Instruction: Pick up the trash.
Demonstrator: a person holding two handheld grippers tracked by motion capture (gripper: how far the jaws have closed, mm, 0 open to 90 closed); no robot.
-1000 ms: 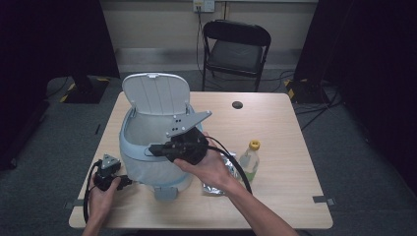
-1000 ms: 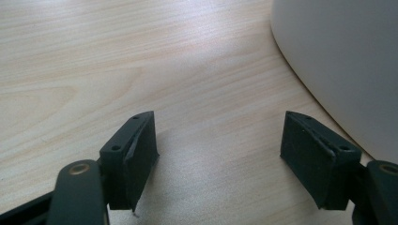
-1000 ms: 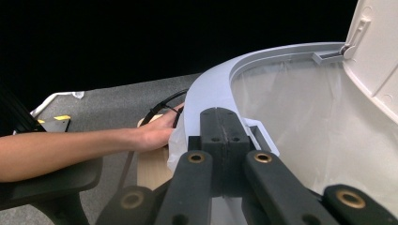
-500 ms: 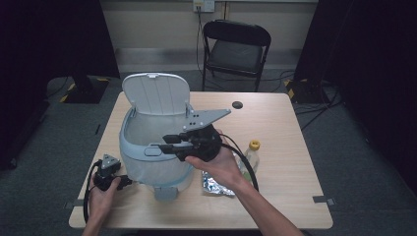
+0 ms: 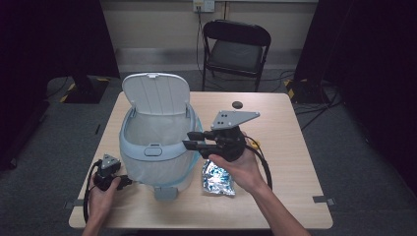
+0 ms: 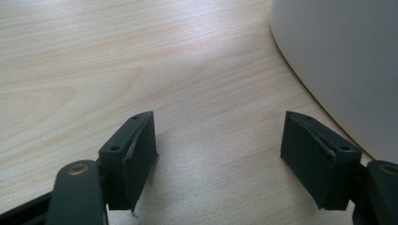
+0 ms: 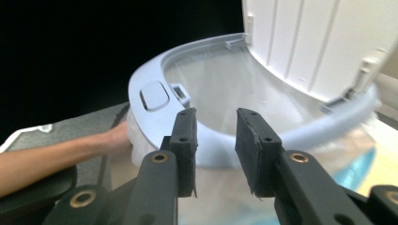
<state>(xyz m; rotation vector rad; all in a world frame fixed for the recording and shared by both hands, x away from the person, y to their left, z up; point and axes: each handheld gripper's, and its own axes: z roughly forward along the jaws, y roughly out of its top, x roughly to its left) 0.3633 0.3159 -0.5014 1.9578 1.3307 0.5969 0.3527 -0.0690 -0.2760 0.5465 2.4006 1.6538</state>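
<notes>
The right gripper [image 5: 192, 139] hangs just beside the bin's rim [image 5: 189, 147], on the side away from the left hand. Its jaws have just been opening and now stand a little apart with nothing between them, pointing across the open mouth of the bin [image 7: 211, 136]. The left gripper [image 6: 218, 154] rests low on the table [image 6: 94, 70] at the foot of the bin wall [image 6: 347, 61], its jaws spread fairly wide and empty over bare wood.

The bin stands with its lid [image 5: 156, 93] tipped up and back, and a thin white liner [image 5: 152, 132] sags inside it. A crumpled foil wrapper [image 5: 218, 178] lies on the table just beside the bin's base, under the right hand [image 5: 241, 167]; it looks like the next piece of rubbish to go in. A bottle seems to sit behind that hand, though it is mostly hidden.

The risks I see: reaching down for the foil, the right gripper or its cable could clip the rim and shove the light bin, since the left gripper is not bracing it. The flat foil may also slide away under a shallow pinch, or tear.
</notes>
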